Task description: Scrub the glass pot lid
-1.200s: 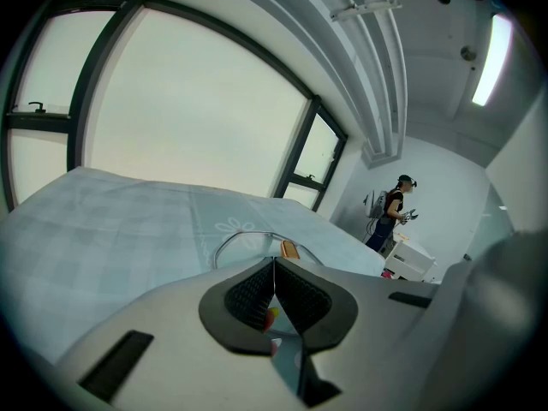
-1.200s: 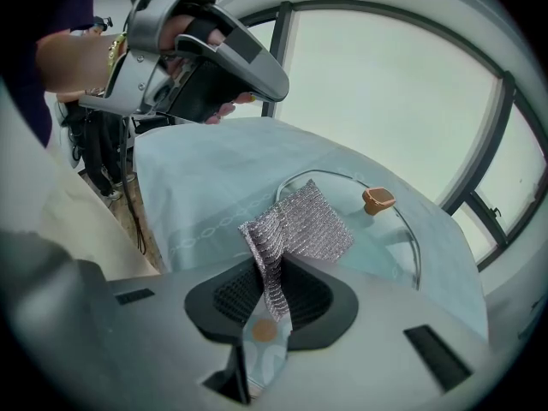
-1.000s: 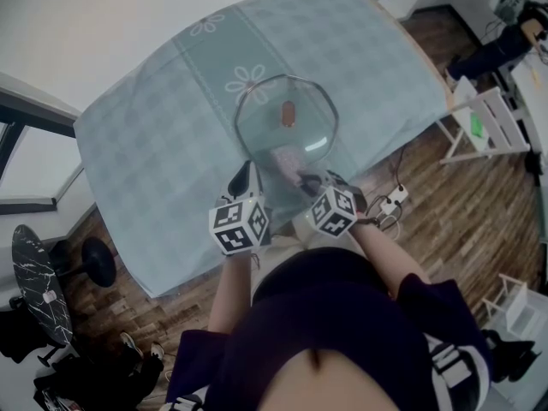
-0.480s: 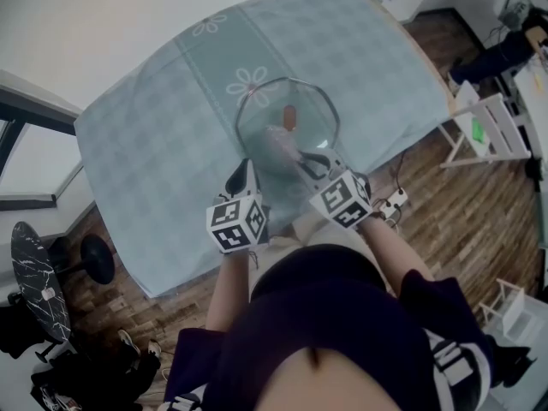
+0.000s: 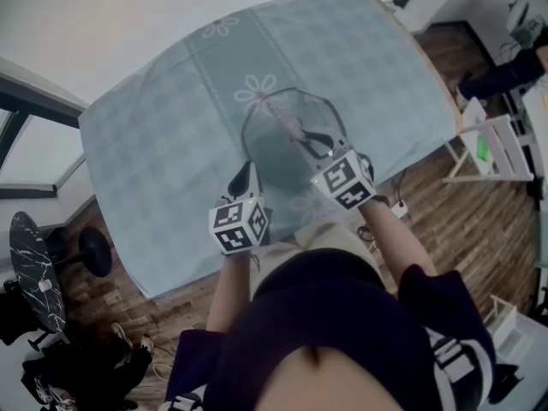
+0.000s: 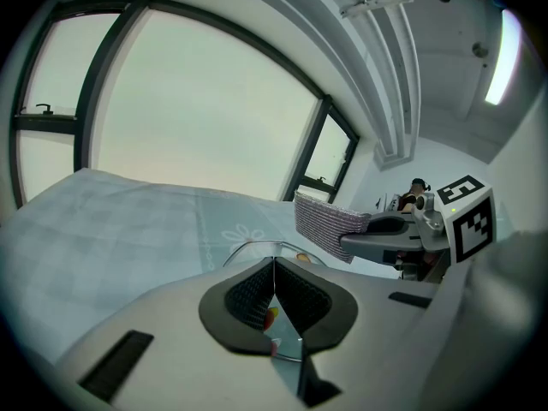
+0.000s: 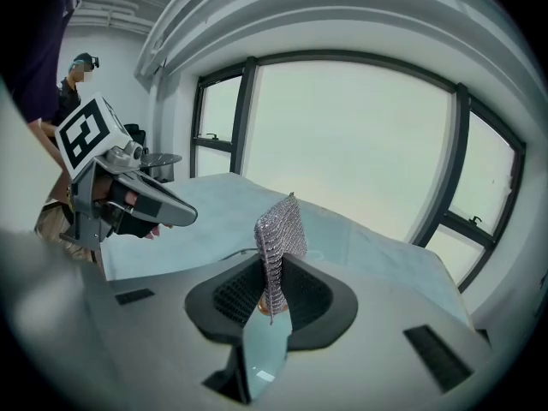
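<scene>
My left gripper (image 6: 274,285) is clamped on the near rim of the glass pot lid (image 5: 272,157), with the glass edge pinched between its pads. At the lid's right side, my right gripper (image 7: 272,294) pinches a mesh scrubbing cloth (image 7: 279,225) that stands over the lid's middle. I can't tell whether the cloth touches the lid. A daisy tablecloth (image 5: 163,144) spreads beyond the lid.

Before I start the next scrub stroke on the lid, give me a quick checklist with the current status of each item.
1. Left gripper jaws clamped on the rim of the glass lid: ok.
2. Right gripper jaws shut on the mesh scrub cloth: ok.
3. Cloth sticks out beyond the jaws, free for wiping: ok.
4. Cloth touching the glass: cannot tell.
5. Lid sits over the tablecloth, inside the table's edges: ok.
</scene>
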Demonstrator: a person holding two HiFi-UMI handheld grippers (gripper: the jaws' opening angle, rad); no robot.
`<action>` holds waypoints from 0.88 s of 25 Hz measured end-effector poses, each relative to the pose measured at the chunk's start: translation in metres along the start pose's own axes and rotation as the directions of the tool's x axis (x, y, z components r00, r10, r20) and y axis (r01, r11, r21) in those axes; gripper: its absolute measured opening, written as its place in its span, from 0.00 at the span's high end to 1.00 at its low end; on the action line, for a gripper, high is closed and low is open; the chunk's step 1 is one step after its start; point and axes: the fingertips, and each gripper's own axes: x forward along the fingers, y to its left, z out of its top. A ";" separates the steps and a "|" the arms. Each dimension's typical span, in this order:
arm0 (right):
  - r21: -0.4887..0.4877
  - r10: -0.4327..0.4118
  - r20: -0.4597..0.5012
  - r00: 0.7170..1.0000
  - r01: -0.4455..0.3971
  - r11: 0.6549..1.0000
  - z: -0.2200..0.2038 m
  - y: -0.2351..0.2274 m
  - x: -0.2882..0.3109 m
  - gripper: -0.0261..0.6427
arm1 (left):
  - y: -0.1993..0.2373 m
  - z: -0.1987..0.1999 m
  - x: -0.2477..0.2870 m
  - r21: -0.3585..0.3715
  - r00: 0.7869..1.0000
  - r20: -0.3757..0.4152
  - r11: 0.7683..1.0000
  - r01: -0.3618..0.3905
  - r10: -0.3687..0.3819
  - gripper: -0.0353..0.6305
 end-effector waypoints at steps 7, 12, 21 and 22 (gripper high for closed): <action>-0.042 0.033 -0.012 0.999 -0.033 0.999 0.006 -0.023 0.028 0.85 | 0.001 0.009 0.014 -0.018 1.000 0.005 1.000 -0.022 0.022 0.94; -0.060 0.045 -0.034 0.998 -0.047 0.997 0.006 -0.037 0.048 0.85 | 0.003 0.013 0.022 -0.036 0.999 0.008 0.998 -0.042 0.042 0.94; -0.061 0.071 -0.089 0.994 -0.076 0.995 -0.002 -0.056 0.088 0.85 | 0.014 0.017 0.031 -0.081 0.995 0.010 0.992 -0.100 0.101 0.94; -0.064 0.075 -0.096 0.993 -0.081 0.995 -0.003 -0.057 0.092 0.85 | 0.015 0.018 0.032 -0.086 0.994 0.012 0.991 -0.106 0.107 0.94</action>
